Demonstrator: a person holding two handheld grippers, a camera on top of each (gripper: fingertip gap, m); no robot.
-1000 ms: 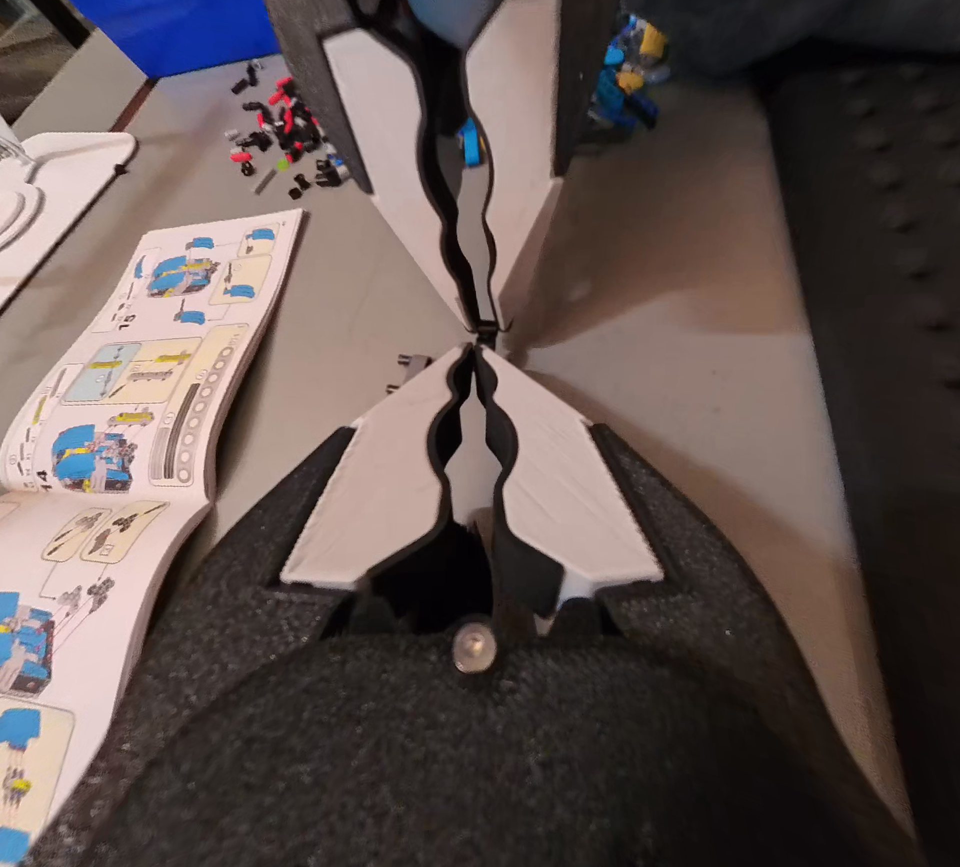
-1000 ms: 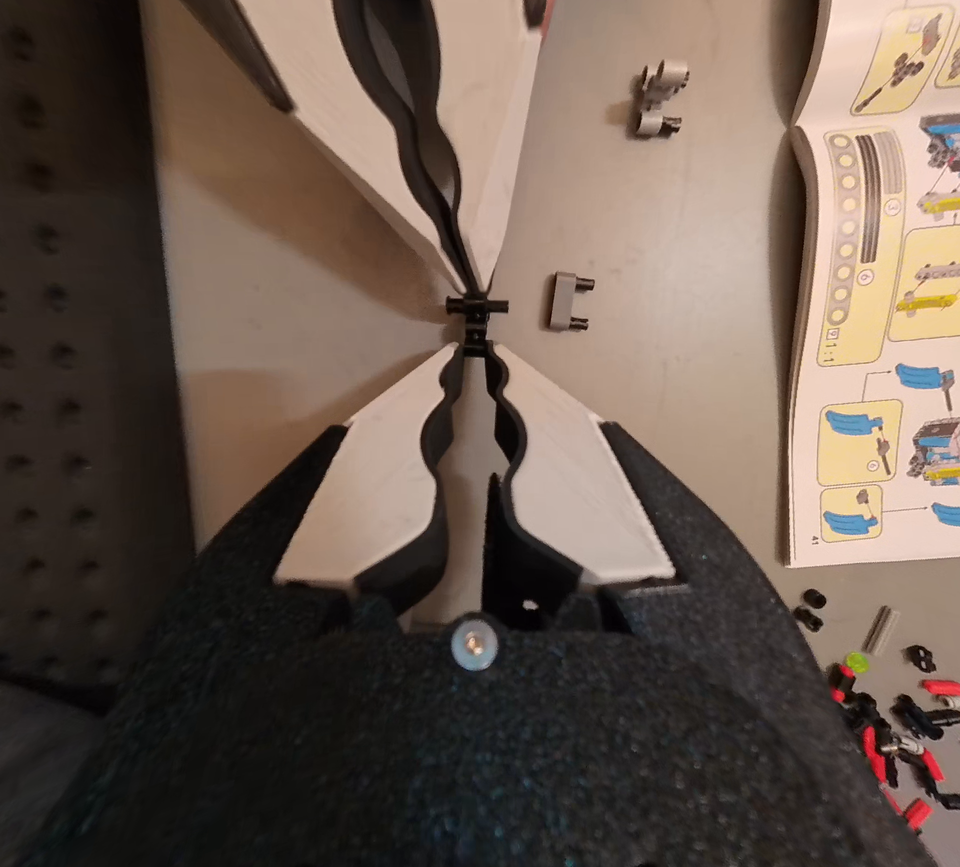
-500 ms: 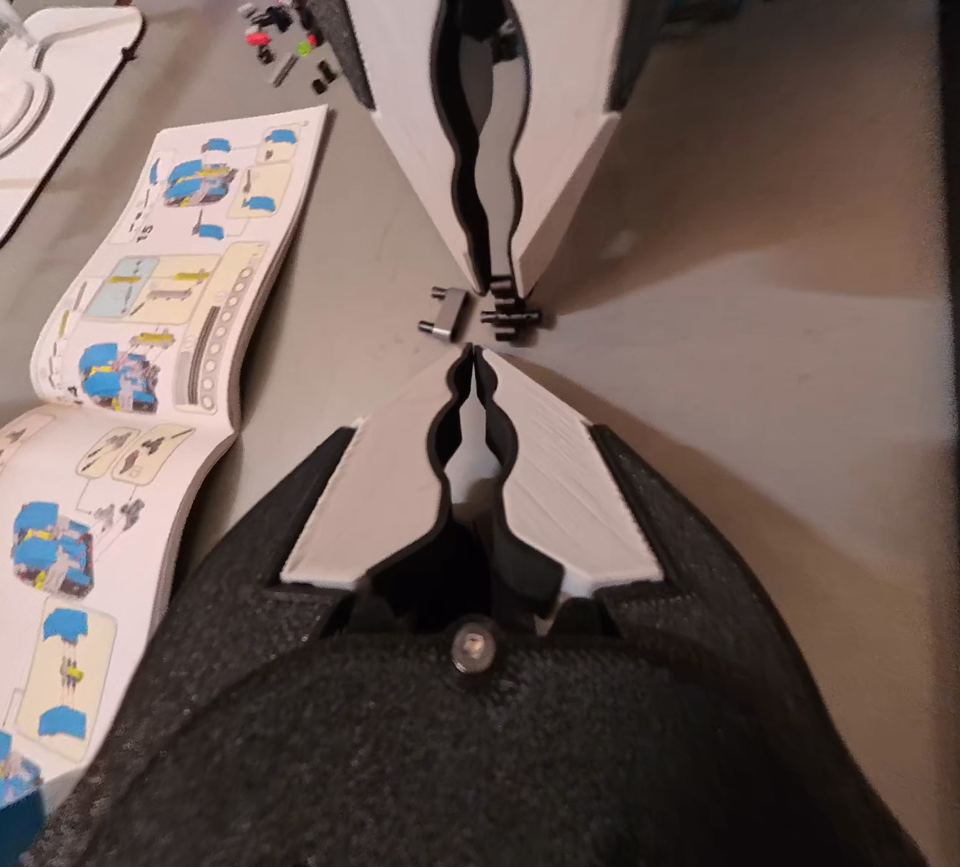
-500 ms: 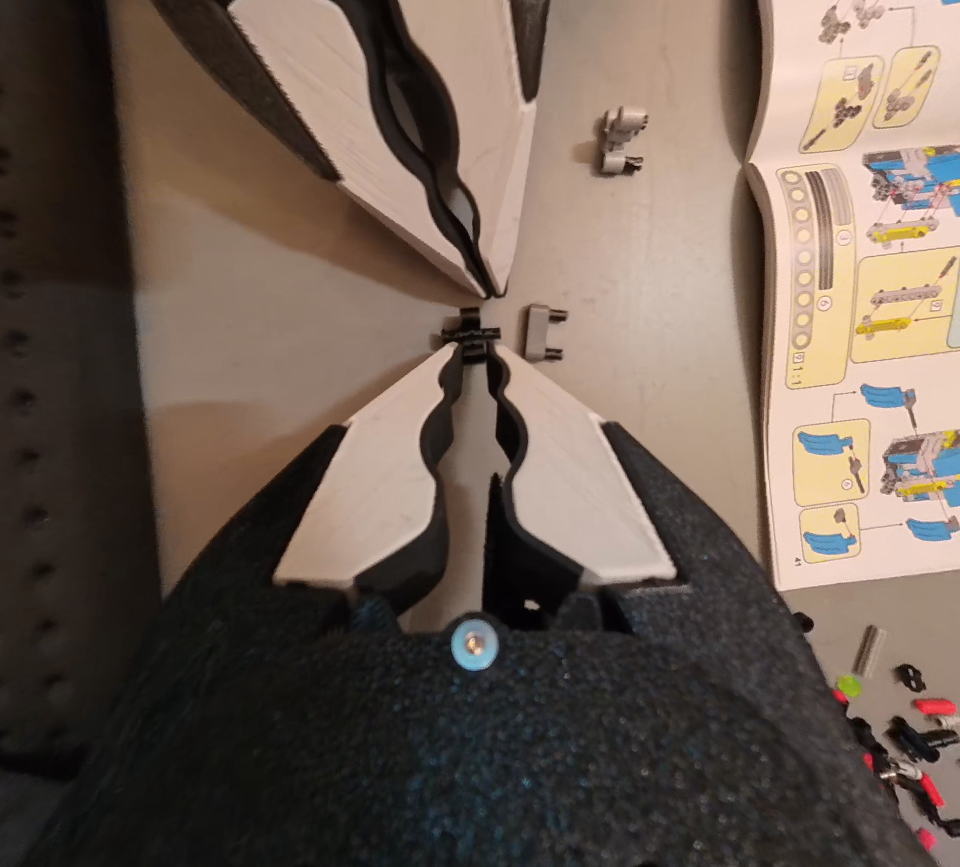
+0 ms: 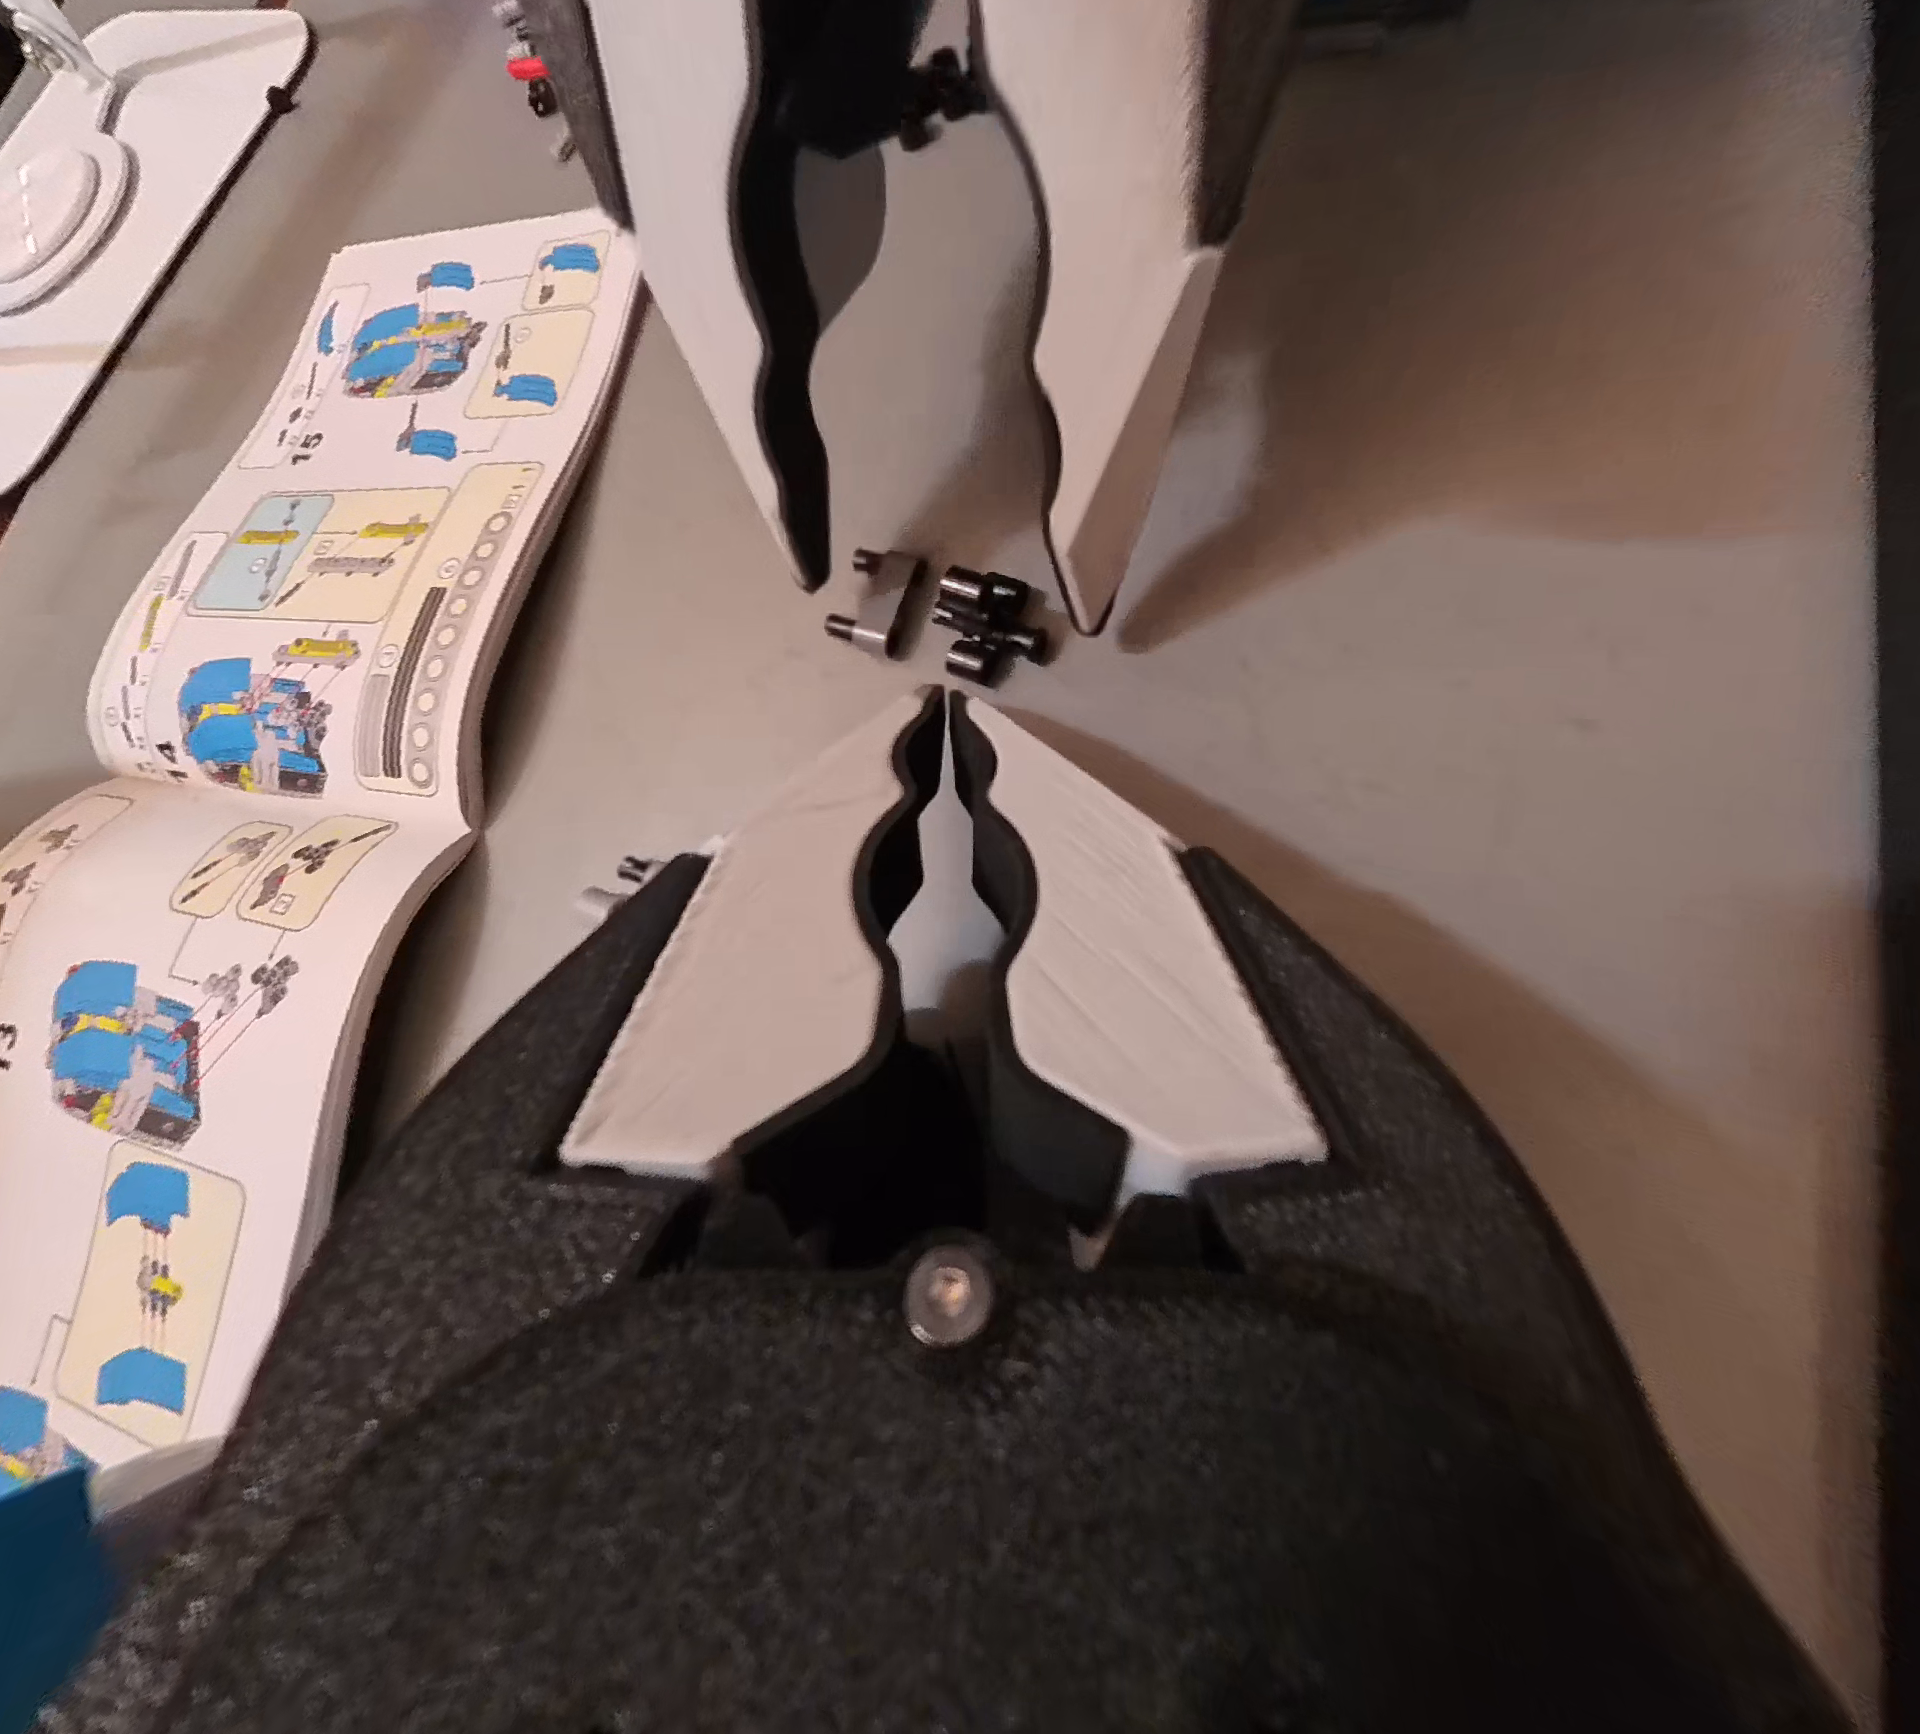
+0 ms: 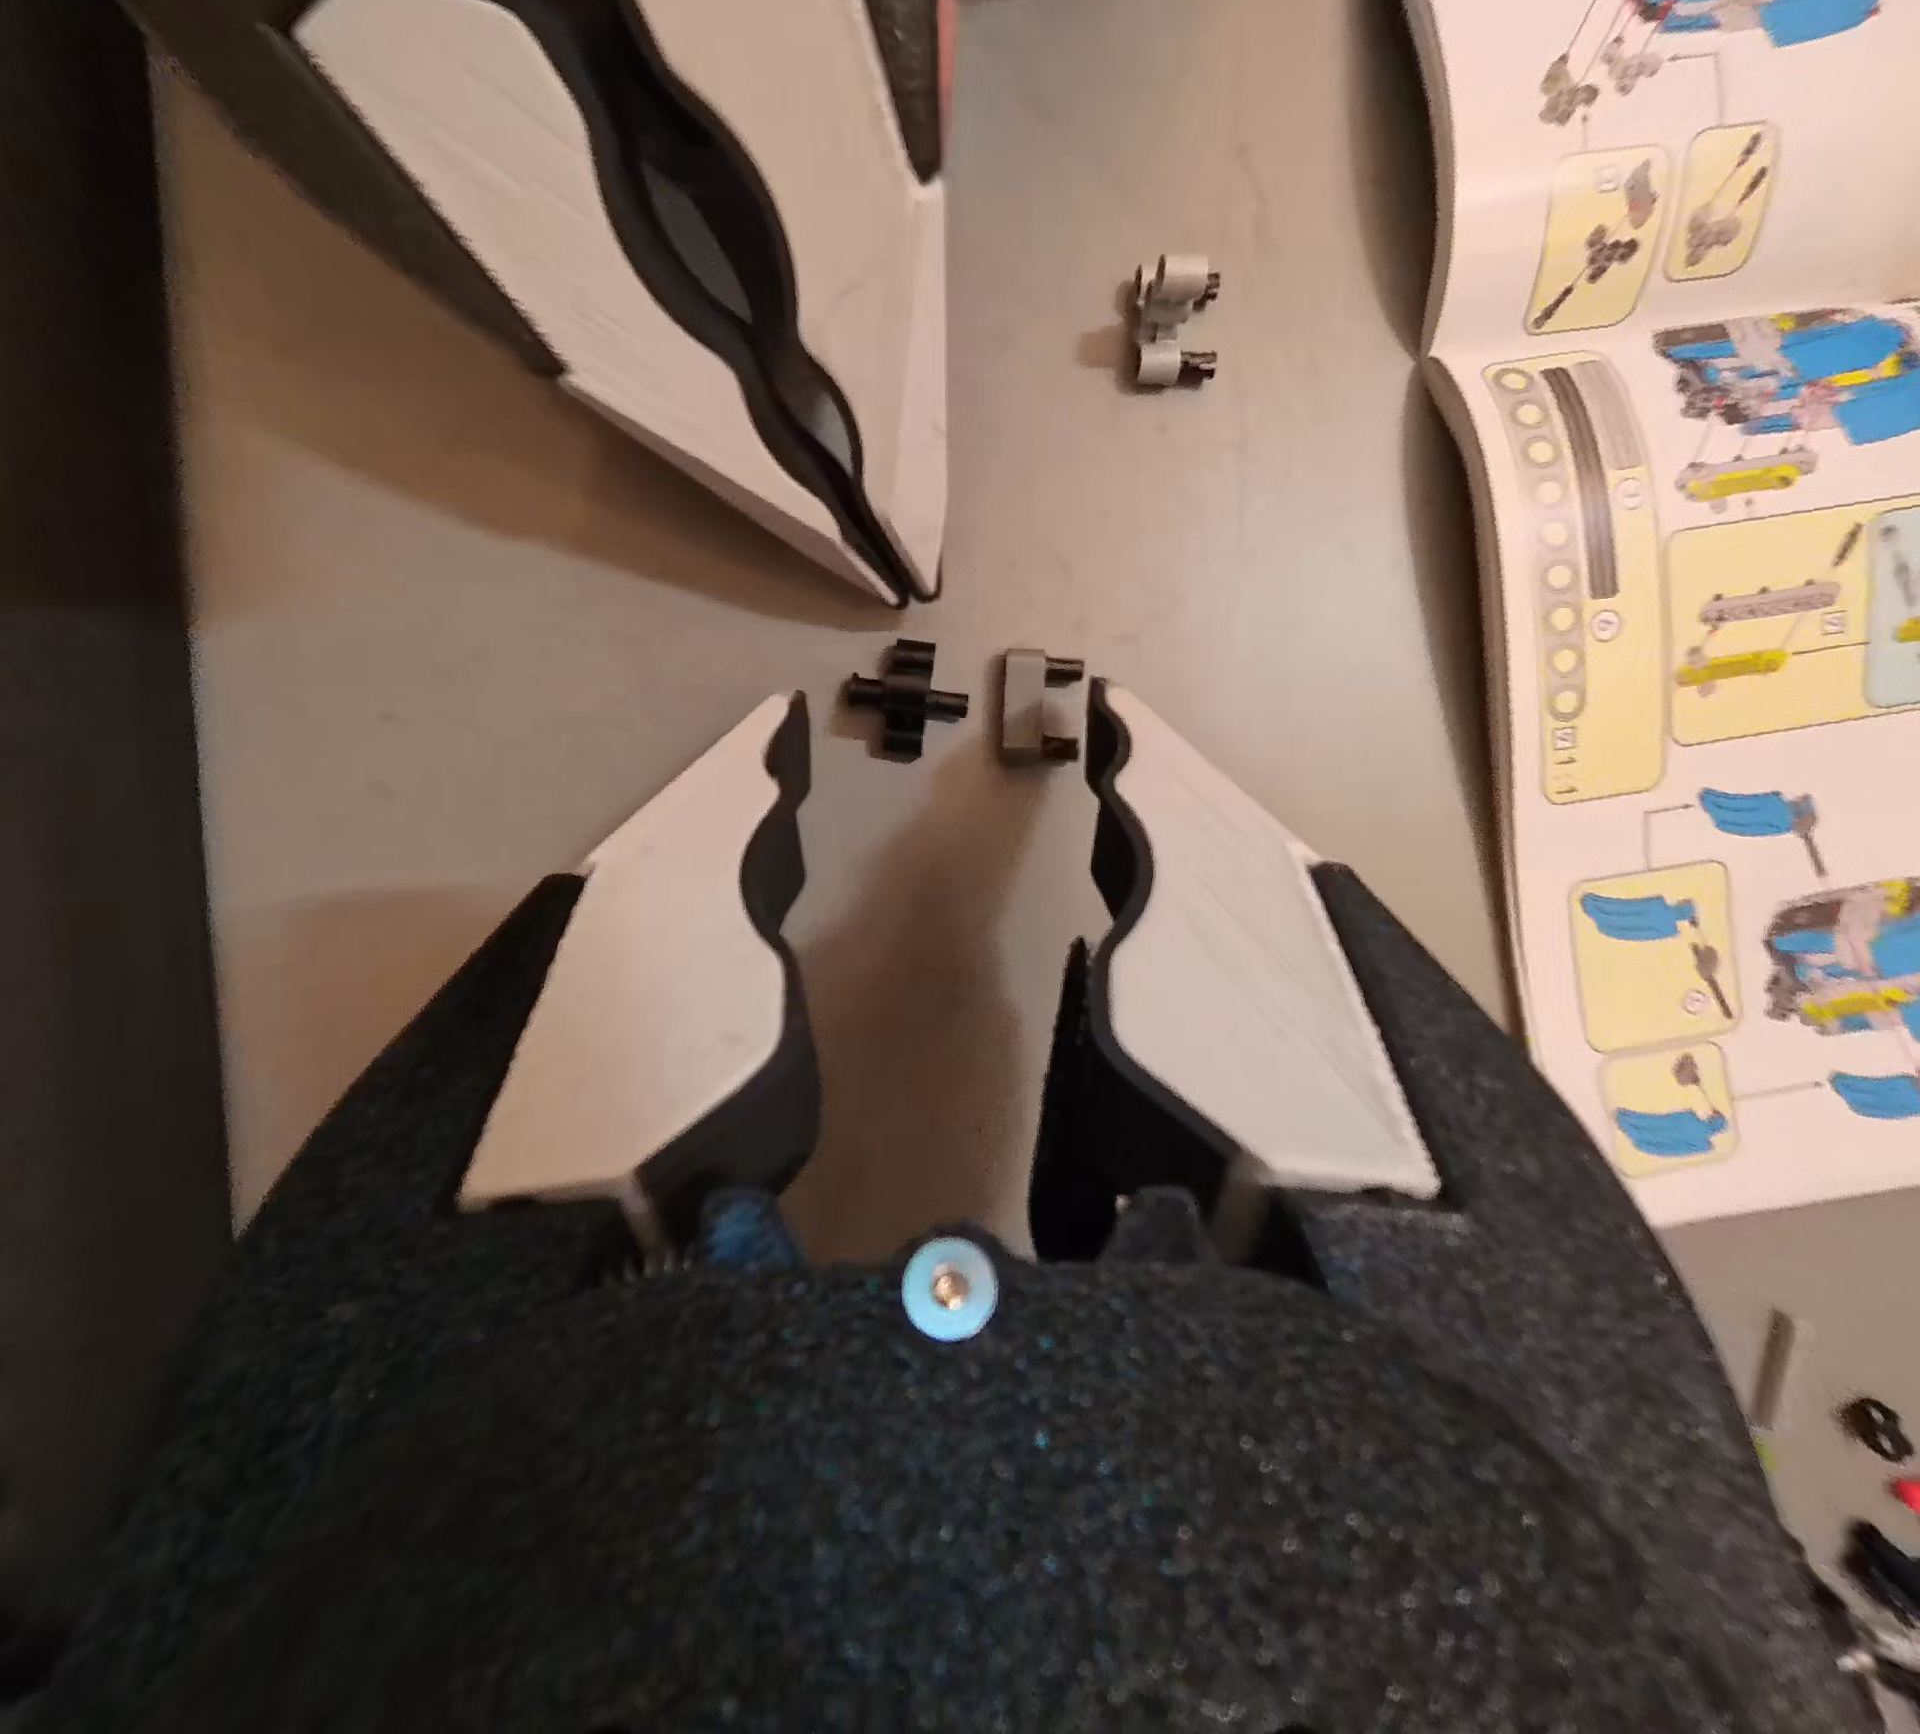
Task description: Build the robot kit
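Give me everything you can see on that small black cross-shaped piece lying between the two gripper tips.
The black cross-shaped piece is a small plastic-looking connector: a thin axle crossed by a short ribbed barrel pair. It lies flat on the grey table, loose, touched by neither gripper. The open right gripper brackets it together with the grey pin block beside it; the shut left gripper points at it from just across.

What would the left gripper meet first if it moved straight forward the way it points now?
Probably the small black connector piece lying on the table just ahead of the left gripper, whose jaws are closed. The grey pin piece lies slightly left of that line. Depth is unclear.
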